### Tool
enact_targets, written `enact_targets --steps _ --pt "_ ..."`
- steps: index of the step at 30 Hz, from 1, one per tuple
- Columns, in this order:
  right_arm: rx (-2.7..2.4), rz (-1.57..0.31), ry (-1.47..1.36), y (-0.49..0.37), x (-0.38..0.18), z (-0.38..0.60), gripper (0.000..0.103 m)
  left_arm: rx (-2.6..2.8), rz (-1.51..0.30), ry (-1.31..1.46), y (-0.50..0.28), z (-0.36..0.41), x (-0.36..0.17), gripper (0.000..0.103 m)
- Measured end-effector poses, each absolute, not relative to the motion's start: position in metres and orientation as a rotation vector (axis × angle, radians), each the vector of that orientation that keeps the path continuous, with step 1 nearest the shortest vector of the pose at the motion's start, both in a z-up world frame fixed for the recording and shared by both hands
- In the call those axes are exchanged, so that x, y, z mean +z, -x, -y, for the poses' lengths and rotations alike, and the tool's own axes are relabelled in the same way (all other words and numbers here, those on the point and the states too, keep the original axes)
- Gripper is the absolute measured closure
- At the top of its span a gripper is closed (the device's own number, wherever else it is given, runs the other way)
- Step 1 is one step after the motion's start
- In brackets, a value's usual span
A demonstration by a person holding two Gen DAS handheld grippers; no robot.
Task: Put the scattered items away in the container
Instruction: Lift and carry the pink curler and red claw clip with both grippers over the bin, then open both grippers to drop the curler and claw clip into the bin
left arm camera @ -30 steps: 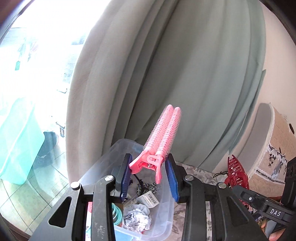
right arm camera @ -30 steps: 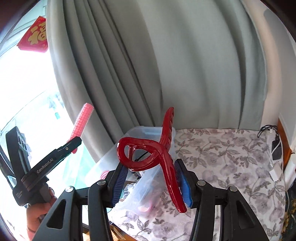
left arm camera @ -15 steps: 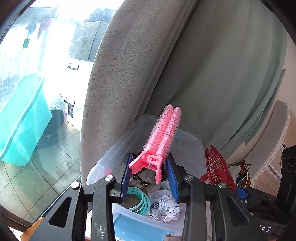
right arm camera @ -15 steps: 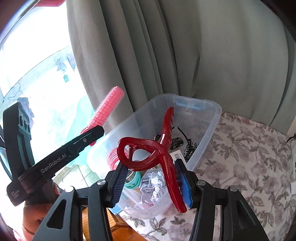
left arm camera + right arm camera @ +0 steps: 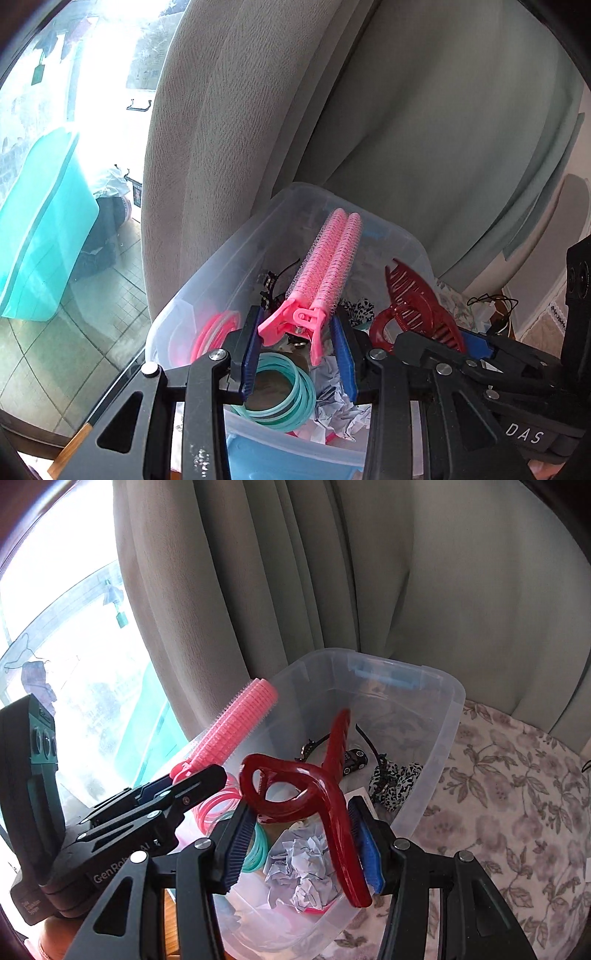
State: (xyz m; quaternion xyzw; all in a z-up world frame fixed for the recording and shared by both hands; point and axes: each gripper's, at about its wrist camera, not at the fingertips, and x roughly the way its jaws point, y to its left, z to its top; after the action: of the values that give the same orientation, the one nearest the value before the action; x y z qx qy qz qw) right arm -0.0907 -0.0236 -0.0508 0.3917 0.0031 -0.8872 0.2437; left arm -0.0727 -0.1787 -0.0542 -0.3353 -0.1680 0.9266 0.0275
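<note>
Two tools side by side over the clear plastic bin (image 5: 448,716), both pointing forward and tipped down toward its opening. Left tool (image 5: 297,360) clenched on pink roller clip (image 5: 328,269) at its hinge end, the roller part sticking up and away over the bin interior. Right tool (image 5: 301,843) clenched on red claw clip (image 5: 317,786), one long arm of it slanting down past the right pad, looped handles between the pads. In right view, left tool (image 5: 192,779) sits just left of the right one, the roller clip angled up over the bin's left wall. In left view, right tool (image 5: 476,343) sits close on the right, claw clip (image 5: 413,302) at the bin's right rim.

Inside bin: teal bangles (image 5: 284,391), crumpled paper (image 5: 303,860), pink bangles (image 5: 218,805), black-and-white spotted scrunchie (image 5: 397,782), small black toy car (image 5: 354,760). Bin sits on floral cloth (image 5: 509,797). Grey curtain (image 5: 332,572) behind, bright window (image 5: 66,620) at left.
</note>
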Motion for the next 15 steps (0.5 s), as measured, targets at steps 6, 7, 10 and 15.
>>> enact_targets --steps 6,7,10,15 --pt "-2.421 -0.023 -1.067 0.092 -0.052 0.027 0.049 2.861 0.494 1.053 0.076 0.175 -0.057 0.065" --pt "-2.421 -0.021 -1.069 0.093 -0.053 0.026 0.049 2.865 0.490 1.055 0.077 0.174 -0.058 0.065" --pt "-2.421 -0.020 -1.076 0.098 -0.056 0.027 0.049 2.872 0.474 1.060 0.077 0.173 -0.058 0.065" --pt "-2.422 -0.023 -1.088 0.106 -0.062 0.030 0.049 2.882 0.448 1.070 0.078 0.169 -0.057 0.065"
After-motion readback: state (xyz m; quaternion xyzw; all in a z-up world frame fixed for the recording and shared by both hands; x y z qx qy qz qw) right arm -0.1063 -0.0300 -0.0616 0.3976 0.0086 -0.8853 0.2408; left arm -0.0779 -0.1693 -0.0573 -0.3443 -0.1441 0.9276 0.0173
